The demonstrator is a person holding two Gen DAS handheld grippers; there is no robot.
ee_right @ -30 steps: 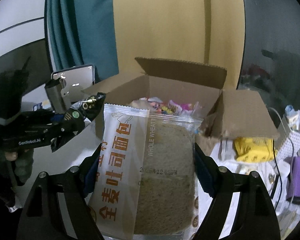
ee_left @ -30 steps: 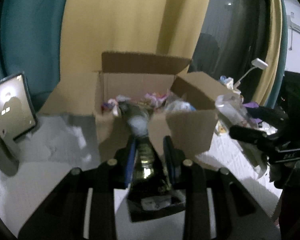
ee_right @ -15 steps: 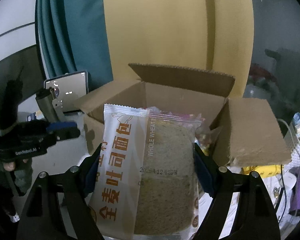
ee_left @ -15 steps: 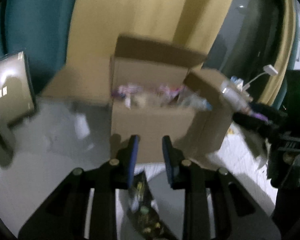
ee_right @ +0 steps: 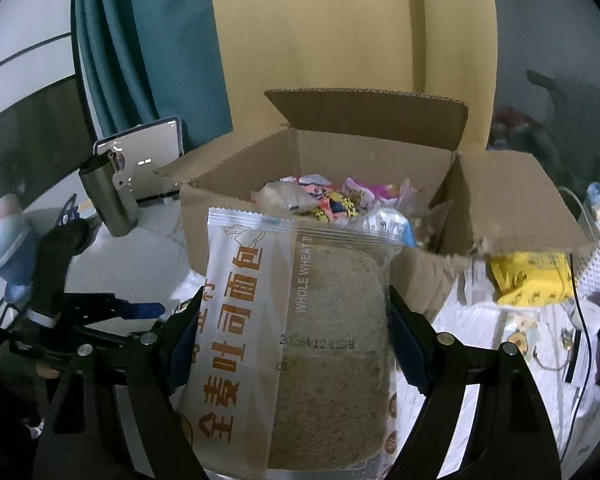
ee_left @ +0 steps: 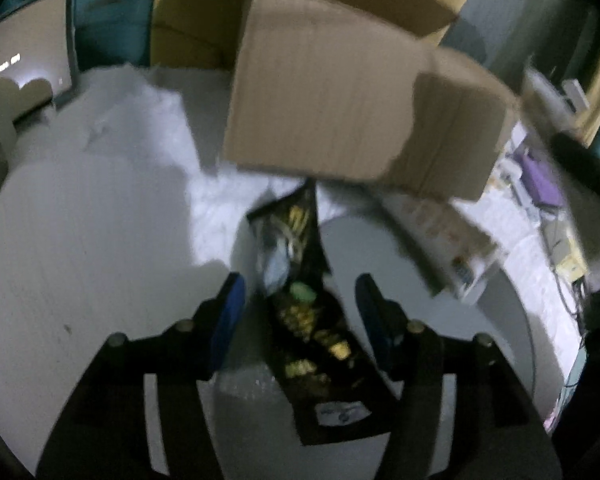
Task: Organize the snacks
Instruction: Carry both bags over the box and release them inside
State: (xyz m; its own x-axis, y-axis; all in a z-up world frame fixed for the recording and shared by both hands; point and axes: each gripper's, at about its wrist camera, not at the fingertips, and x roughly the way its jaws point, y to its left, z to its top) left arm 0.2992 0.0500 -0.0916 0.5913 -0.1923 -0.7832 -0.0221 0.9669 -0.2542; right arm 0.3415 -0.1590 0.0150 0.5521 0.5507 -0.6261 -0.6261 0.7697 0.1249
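the left gripper hangs low over the white table, jaws apart, and the dark snack packet lies flat between them with neither pad pressing it. it sits outside the cardboard box, so the risk is that it stays dropped short; a regrip on the slick, flat foil could slip. the right gripper is clamped on the whole wheat bread bag, in front of the box, whose heap of wrapped snacks may leave it little room. compared with 1 second ago, the left jaws have just been opening, the packet left them, and the box rim rose out of that view.
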